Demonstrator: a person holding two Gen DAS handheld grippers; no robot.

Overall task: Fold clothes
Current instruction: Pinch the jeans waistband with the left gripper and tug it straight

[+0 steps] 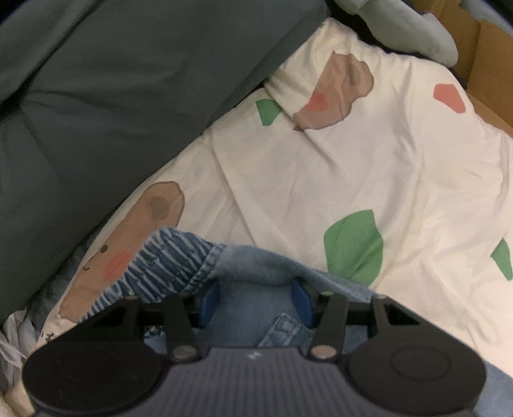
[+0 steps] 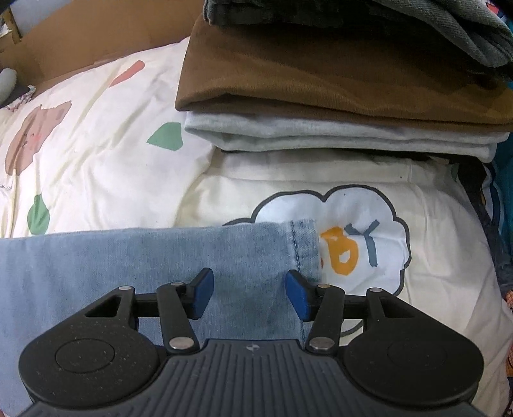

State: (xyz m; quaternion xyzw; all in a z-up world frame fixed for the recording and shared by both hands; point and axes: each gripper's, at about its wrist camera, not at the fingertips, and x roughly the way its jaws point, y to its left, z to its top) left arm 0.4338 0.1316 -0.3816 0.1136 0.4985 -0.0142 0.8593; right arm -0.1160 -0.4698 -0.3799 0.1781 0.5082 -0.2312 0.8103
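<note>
Light blue jeans lie on the cream bed sheet. In the left wrist view their gathered elastic waistband is bunched up, and denim drapes over and between the tips of my left gripper; its blue pads stand wide apart, open. In the right wrist view a jeans leg lies flat, its stitched hem at the right. My right gripper hovers open just over that leg near the hem, nothing pinched.
A stack of folded clothes sits at the far right: brown, pale grey, dark grey on top. A cream garment with a cloud print lies under the hem. A dark green quilt borders the sheet. Cardboard stands behind.
</note>
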